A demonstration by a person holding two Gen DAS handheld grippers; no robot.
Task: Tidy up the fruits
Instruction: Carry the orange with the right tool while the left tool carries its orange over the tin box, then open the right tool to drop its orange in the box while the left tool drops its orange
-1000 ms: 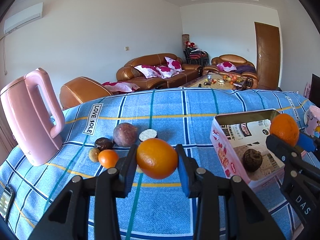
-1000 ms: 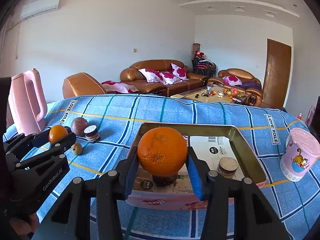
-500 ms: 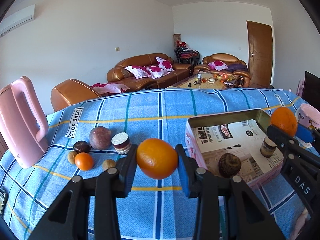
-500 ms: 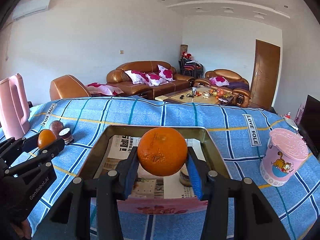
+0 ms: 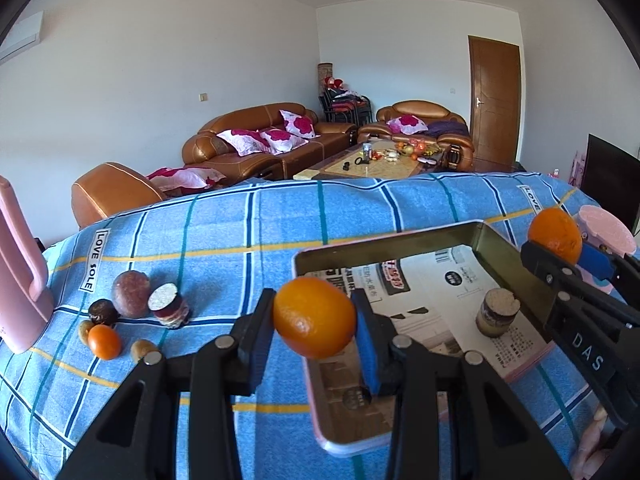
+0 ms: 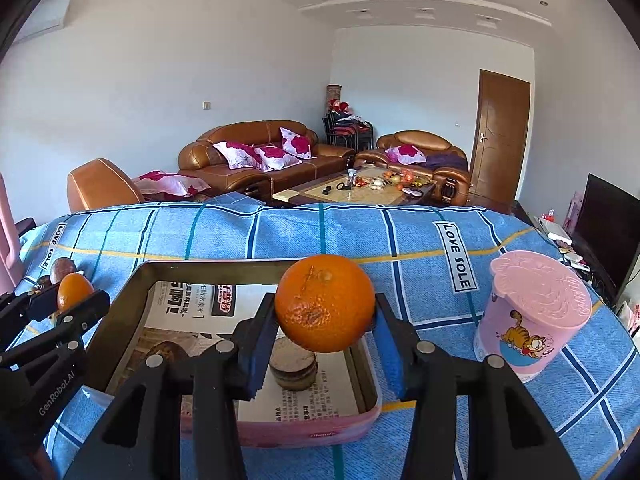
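Observation:
My left gripper [image 5: 314, 320] is shut on an orange [image 5: 315, 317], held in the air over the left edge of the pink tin box [image 5: 384, 240]. My right gripper [image 6: 325, 312] is shut on a bigger orange [image 6: 325, 303] above the box's [image 6: 192, 266] right part. The box is lined with newspaper and holds a cut fruit piece [image 5: 497, 311] and a dark round fruit [image 6: 166, 351]. In the left wrist view the right gripper [image 5: 560, 246] shows at the right edge. Loose fruits, among them a small orange [image 5: 104, 342] and a purple fruit [image 5: 131, 294], lie on the blue cloth at the left.
A pink kettle [image 5: 18, 280] stands at the far left of the blue checked tablecloth [image 5: 280, 220]. A pink lidded cup [image 6: 534, 312] with a cartoon cat stands to the right of the box. Beyond the table's far edge are sofas and a coffee table.
Both grippers have moved to the right with their oranges. The left one has come from beside the loose fruits to the box's left edge; the right one has shifted from the box's middle toward its right side.

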